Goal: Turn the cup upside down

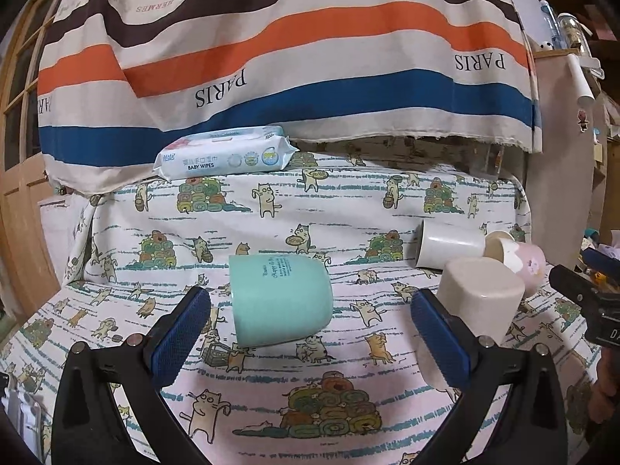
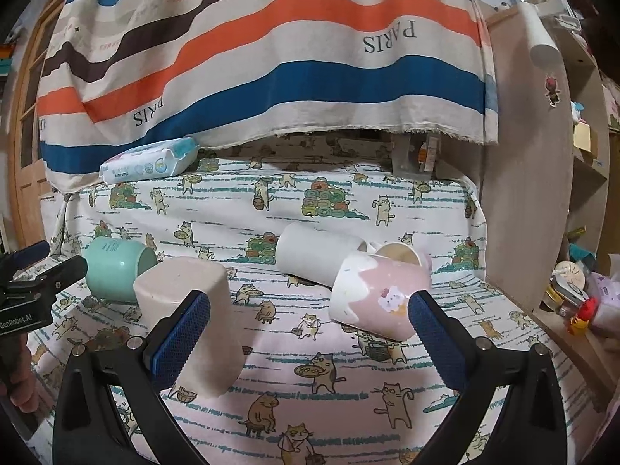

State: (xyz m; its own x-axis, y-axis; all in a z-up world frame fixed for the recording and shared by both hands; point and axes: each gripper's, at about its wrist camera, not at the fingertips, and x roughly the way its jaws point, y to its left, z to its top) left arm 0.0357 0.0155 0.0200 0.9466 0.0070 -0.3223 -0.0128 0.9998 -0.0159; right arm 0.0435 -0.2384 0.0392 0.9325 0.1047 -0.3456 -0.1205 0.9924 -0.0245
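The left gripper (image 1: 310, 329) and right gripper (image 2: 310, 329) both hold their jaws wide, empty. The teal cup (image 1: 281, 300) lies tipped on the surface just beyond the left jaws, not yet inverted; grasping and flipping remain.

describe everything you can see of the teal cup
The teal cup is a smooth, matte mint-green tumbler, likely ceramic or plastic, with no handle and small dark print on its side. It lies tipped on its side on the cat-print cloth, its rounded base toward the left wrist camera and its open mouth facing the beige cup, close beside it. It sits just ahead of the open left tongs; nothing grips it.
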